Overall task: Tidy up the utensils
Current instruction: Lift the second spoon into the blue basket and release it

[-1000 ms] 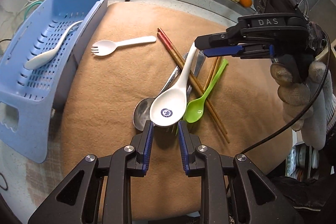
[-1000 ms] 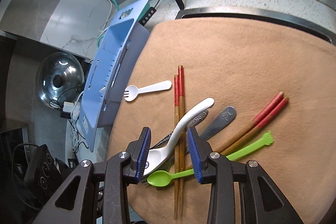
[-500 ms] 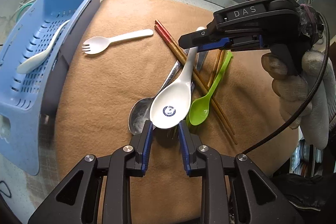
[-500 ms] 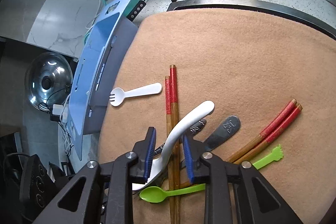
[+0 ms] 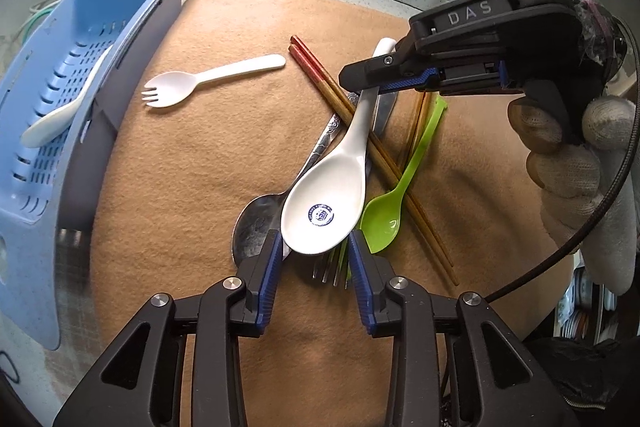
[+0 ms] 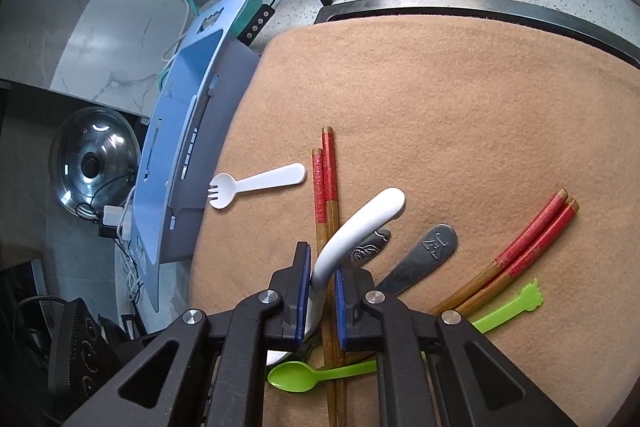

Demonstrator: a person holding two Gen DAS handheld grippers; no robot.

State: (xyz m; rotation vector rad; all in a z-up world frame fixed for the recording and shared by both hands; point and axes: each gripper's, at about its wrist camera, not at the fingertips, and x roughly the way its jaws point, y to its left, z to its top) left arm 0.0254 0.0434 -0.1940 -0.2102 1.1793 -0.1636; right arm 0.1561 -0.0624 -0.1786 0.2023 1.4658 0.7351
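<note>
Right claw (image 6: pixel 322 297) has squeezed shut on the glossy white ceramic spoon (image 6: pixel 360 223) since a second ago. Left view: left claw (image 5: pixel 314 259) sits open around its bowl, over a steel spoon (image 5: pixel 254 223) and chopsticks (image 5: pixel 372 151). Right view: fuzzy tan mat (image 6: pixel 460 115), perforated blue basket (image 6: pixel 180 147) nearby.

Open mat (image 5: pixel 224 155): you have bare cloth between the white spork (image 5: pixel 200 83) and the pile.
Blocked left: blue basket (image 5: pixel 80 75) stands at the mat's edge.
Cluttered centre: chopsticks (image 5: pixel 360 131), metal spoon (image 5: pixel 260 223) and green spoon (image 5: pixel 392 203) lie crossed.
</note>
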